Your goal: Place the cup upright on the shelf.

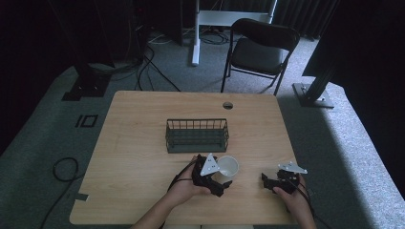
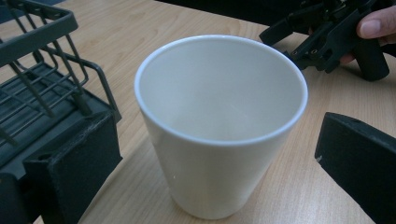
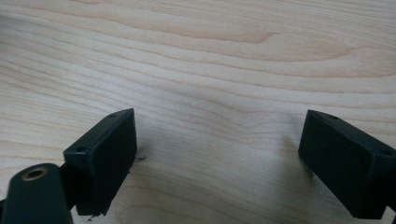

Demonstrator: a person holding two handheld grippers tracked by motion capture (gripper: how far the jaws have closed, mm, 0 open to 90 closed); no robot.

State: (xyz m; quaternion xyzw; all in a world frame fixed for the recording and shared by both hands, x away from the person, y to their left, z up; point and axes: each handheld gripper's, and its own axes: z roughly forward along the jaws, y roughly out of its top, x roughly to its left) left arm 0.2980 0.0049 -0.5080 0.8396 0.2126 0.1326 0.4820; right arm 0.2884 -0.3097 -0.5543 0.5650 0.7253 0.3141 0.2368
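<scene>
Near edge of the table (image 1: 143, 143): two hands enter from below, each holding a gripper. Left gripper (image 1: 220, 183), jaws apart, stands around a white cup (image 1: 228, 167); in the left gripper view the cup (image 2: 219, 130) sits upright on the wood between the two jaws, touching neither, its inside showing no contents. Right gripper (image 1: 268, 180), near the right edge and well apart from the cup, has jaws apart over bare wood, as the right gripper view confirms. Just beyond the cup: a dark wire basket (image 1: 197, 135), at table centre. Far side: a cable hole (image 1: 228, 105); on the floor beyond, a black folding chair (image 1: 260, 50).
</scene>
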